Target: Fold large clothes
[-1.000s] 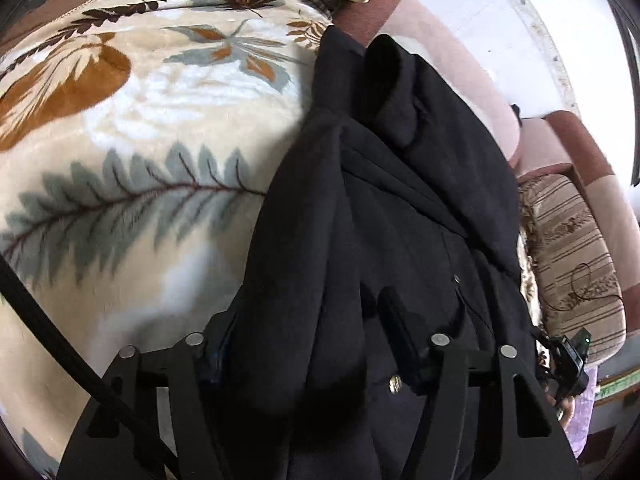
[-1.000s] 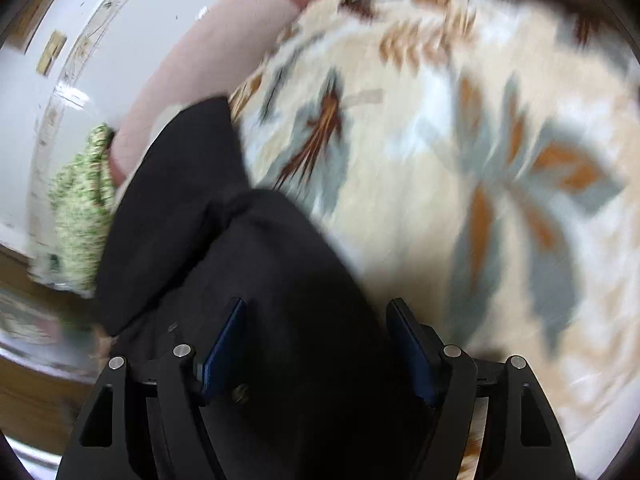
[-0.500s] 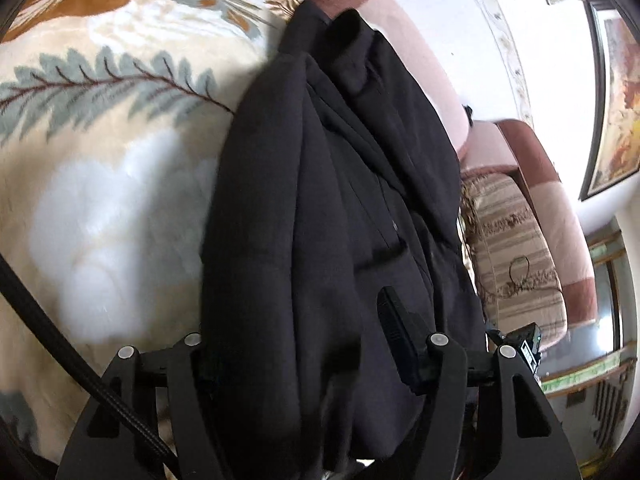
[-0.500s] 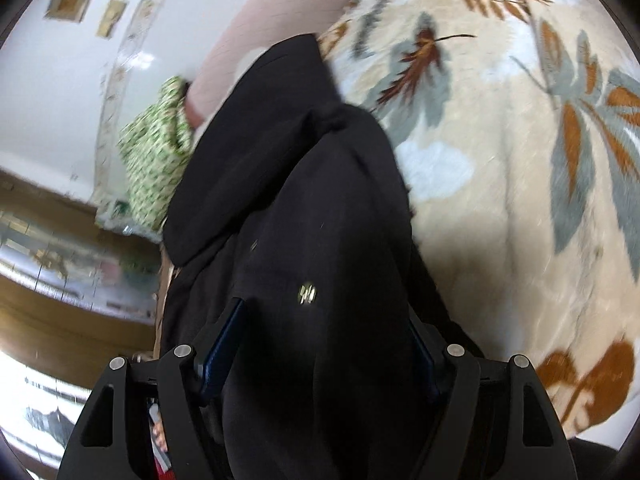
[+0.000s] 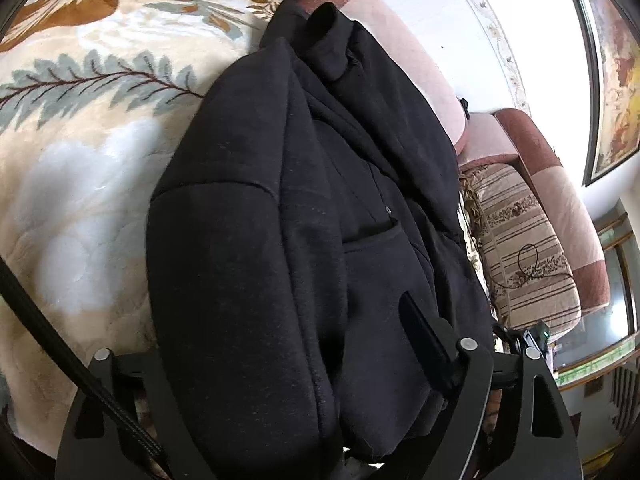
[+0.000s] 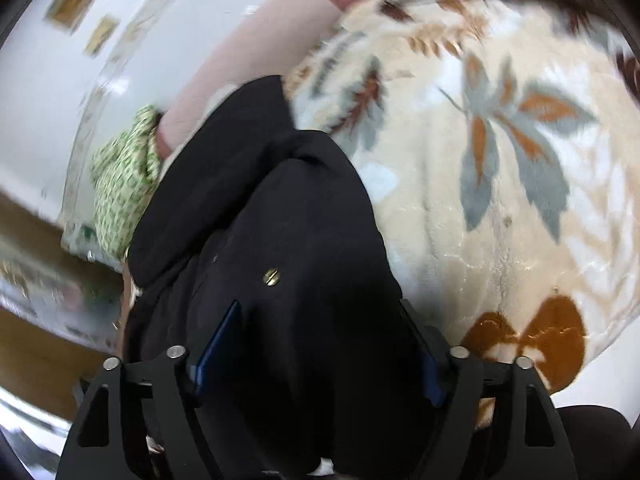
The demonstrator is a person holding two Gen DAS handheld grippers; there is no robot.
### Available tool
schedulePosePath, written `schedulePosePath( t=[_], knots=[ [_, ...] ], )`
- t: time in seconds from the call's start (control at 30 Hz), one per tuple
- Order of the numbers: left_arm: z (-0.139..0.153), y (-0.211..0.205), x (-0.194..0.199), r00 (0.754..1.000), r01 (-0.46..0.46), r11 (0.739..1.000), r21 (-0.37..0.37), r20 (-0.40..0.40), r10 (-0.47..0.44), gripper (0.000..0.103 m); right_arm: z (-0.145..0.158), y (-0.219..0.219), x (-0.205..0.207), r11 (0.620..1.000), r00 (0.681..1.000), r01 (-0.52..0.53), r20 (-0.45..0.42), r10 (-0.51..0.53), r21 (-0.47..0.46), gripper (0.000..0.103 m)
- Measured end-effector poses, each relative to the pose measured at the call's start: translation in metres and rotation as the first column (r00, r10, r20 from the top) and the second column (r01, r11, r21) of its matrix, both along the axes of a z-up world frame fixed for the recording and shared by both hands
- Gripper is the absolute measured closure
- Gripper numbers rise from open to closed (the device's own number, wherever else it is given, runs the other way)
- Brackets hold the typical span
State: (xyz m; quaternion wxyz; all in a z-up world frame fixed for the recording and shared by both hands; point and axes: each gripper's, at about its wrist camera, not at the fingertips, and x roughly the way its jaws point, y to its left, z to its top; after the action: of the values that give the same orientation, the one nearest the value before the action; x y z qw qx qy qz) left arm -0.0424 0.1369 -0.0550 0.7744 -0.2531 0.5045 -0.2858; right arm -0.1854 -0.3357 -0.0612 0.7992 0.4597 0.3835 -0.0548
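Observation:
A large black jacket point(image 5: 304, 208) with brass snap buttons lies folded lengthwise on a cream blanket with leaf prints point(image 5: 88, 128). My left gripper point(image 5: 288, 344) has its jaws wide apart around a thick fold of the jacket; the left finger is hidden under the cloth. In the right wrist view the same jacket point(image 6: 280, 248) fills the space between the jaws of my right gripper point(image 6: 320, 332), which also stand wide apart around its bulk. A brass snap point(image 6: 271, 277) shows just ahead of the right gripper.
A pink and maroon sofa back point(image 5: 404, 52) runs behind the jacket. A striped cushion point(image 5: 524, 248) lies to the right. A green patterned cloth point(image 6: 124, 184) sits by the sofa back. A black cable point(image 5: 52, 344) crosses the left wrist view.
Both grippers shifted with the jacket between their jaws; the right view swung back toward the blanket, and the jacket now lies as a more compact bundle.

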Motion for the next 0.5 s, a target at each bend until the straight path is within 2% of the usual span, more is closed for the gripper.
schedulePosePath(
  t=[0.03, 0.07, 0.1, 0.17, 0.2, 0.23, 0.3, 0.37, 0.5],
  knots=[
    [0.0, -0.002, 0.0, 1.0, 0.005, 1.0, 0.014, 0.006, -0.005, 0.02, -0.005, -0.001, 0.004, 1.0, 1.0, -0.006, -0.011, 0.006, 0.02, 0.018],
    [0.001, -0.002, -0.001, 1.0, 0.007, 1.0, 0.024, 0.011, -0.007, 0.021, -0.003, 0.002, 0.006, 1.0, 1.0, -0.021, -0.003, 0.021, 0.002, 0.015],
    [0.002, -0.003, -0.002, 1.0, -0.002, 0.999, 0.051, 0.02, 0.001, 0.027, -0.001, 0.006, 0.008, 0.998, 0.999, -0.05, 0.001, 0.05, -0.025, 0.01],
    [0.002, -0.004, -0.005, 0.999, -0.035, 0.991, 0.133, 0.025, 0.032, 0.067, 0.003, 0.021, 0.012, 0.988, 0.993, -0.12, -0.015, 0.119, -0.098, 0.01],
    [0.002, -0.004, -0.007, 0.999, -0.048, 0.988, 0.147, 0.025, 0.044, 0.073, 0.007, 0.032, 0.014, 0.975, 0.986, -0.165, -0.029, 0.163, -0.146, 0.012],
    [0.004, 0.0, -0.009, 0.998, -0.067, 0.988, 0.14, 0.022, 0.064, 0.082, 0.009, 0.039, 0.014, 0.965, 0.979, -0.203, -0.035, 0.2, -0.169, 0.028],
    [0.011, 0.006, -0.015, 0.996, -0.087, 0.987, 0.135, 0.034, 0.083, 0.087, 0.013, 0.047, 0.011, 0.956, 0.972, -0.235, -0.028, 0.234, -0.178, 0.072],
    [0.018, 0.013, -0.023, 0.993, -0.108, 0.986, 0.128, 0.053, 0.102, 0.089, 0.017, 0.043, 0.005, 0.961, 0.971, -0.235, 0.007, 0.239, -0.148, 0.083],
    [0.026, 0.019, -0.028, 0.993, -0.111, 0.985, 0.13, 0.065, 0.103, 0.089, 0.022, 0.021, -0.001, 0.978, 0.977, -0.196, 0.073, 0.201, -0.076, 0.087]
  ],
)
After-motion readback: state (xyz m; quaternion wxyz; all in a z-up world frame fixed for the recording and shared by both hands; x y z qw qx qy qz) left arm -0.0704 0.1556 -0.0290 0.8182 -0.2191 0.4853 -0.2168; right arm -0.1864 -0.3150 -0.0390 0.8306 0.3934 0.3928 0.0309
